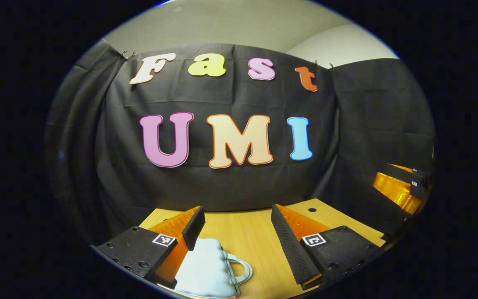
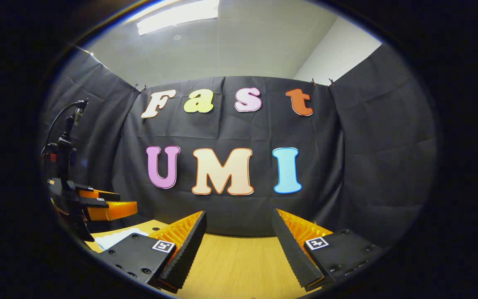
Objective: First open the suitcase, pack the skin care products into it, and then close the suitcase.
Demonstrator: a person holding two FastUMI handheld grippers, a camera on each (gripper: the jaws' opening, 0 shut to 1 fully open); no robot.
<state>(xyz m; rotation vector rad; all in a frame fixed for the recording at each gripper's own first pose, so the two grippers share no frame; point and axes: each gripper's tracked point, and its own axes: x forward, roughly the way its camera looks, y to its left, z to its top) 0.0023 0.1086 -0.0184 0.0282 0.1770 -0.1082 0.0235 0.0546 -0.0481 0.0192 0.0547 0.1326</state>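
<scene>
We are holding the left gripper (image 1: 237,224) spread wide above the wooden table (image 1: 247,241), its ribbed fingers apart; the pale-blue suitcase (image 1: 208,268), lumpy and apparently moulded, is lying just below. Our right gripper (image 2: 239,230) is likewise gaping over bare tabletop.

- A recording booth set up inside an office-like room.
- Black cloth wall (image 2: 230,124) clipped up on three sides.
- Pale wooden bench (image 2: 239,261).
- Plain ceiling with a strip light (image 2: 176,16).
</scene>
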